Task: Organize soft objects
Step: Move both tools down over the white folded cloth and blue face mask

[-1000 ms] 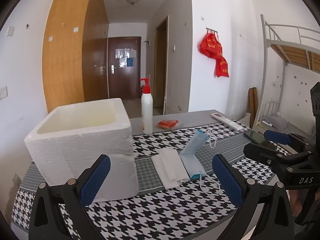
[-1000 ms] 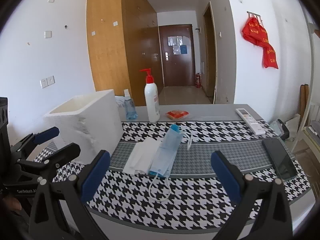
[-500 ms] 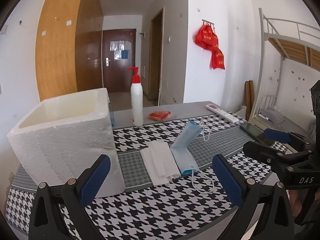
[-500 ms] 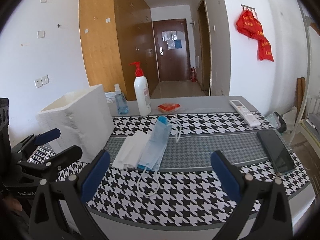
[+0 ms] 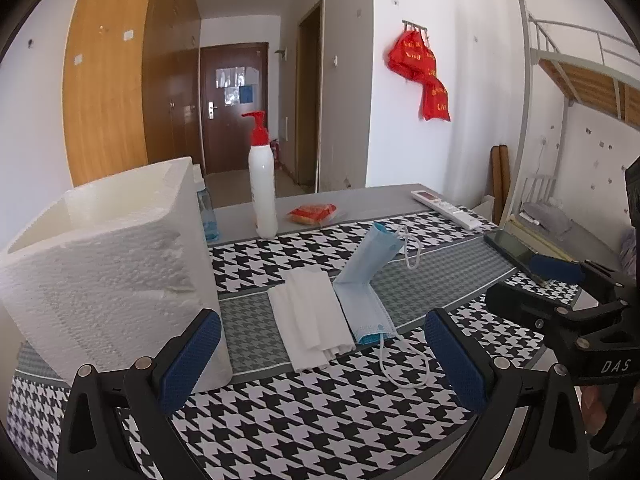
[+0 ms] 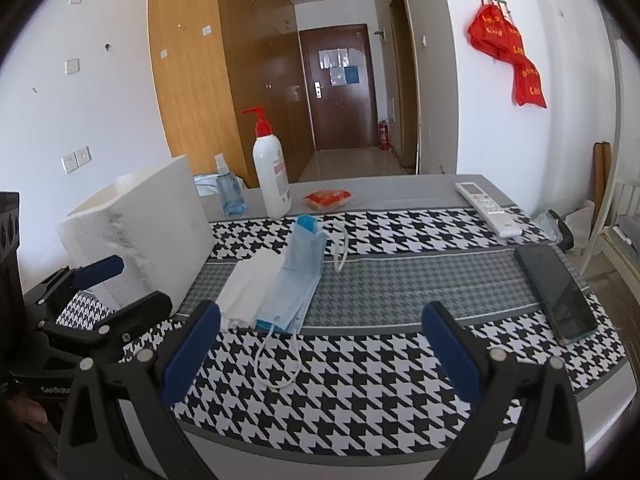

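The counter (image 5: 360, 200) fills both views, grey at the far edge and covered nearer by a black-and-white houndstooth cloth (image 5: 320, 412) with a grey band through the middle. On its left sits the biggest item, an open-topped white foam box (image 5: 108, 272), resting on the cloth with the left gripper's near finger just in front of its corner. Behind the box stands a tall white pump bottle (image 6: 272, 180) with a red pump, upright on the bare grey strip, and a small blue spray bottle (image 6: 230, 194) stands just beside the box's far corner.

At the centre lie the soft things: folded white tissues (image 5: 310, 320) flat on the grey band, and touching their right edge a blue face mask (image 5: 366, 280), its far end tilted up off the cloth and its white ear loops trailing onto the houndstooth.

Over on the right, a dark phone (image 6: 556, 294) lies flat near the cloth's edge, a white remote (image 6: 488, 208) lies beyond it, and a small orange packet (image 6: 328, 198) sits near the pump bottle.

The left gripper (image 5: 320, 360) hangs above the near cloth, blue pads spread wide, nothing between them. The right gripper (image 6: 320, 352) does the same, spread wide and empty, in line with the mask.
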`<act>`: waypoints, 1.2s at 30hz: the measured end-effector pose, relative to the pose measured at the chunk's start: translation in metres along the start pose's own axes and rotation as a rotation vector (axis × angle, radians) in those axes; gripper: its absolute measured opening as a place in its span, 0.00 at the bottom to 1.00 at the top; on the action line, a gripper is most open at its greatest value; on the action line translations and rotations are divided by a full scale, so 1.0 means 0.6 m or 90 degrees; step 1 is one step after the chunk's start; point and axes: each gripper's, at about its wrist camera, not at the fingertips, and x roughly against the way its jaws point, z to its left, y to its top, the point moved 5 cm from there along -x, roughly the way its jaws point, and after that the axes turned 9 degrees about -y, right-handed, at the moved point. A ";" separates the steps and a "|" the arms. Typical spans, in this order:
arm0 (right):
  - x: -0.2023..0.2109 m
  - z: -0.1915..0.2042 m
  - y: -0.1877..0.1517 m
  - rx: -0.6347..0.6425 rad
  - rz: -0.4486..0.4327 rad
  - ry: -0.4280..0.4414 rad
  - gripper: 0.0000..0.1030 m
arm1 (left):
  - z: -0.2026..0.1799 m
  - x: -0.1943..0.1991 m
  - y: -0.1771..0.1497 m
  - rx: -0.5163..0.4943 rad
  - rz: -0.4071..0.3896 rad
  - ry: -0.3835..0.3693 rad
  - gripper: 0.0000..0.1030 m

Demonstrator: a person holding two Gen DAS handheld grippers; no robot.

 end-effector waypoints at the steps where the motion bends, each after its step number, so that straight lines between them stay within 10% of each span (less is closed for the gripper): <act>1: -0.003 -0.001 -0.001 0.000 0.002 0.001 0.99 | 0.000 -0.005 0.000 0.000 0.004 0.002 0.99; 36: -0.074 -0.043 -0.016 -0.025 0.055 0.007 0.99 | 0.021 -0.113 -0.005 0.022 0.084 0.061 0.96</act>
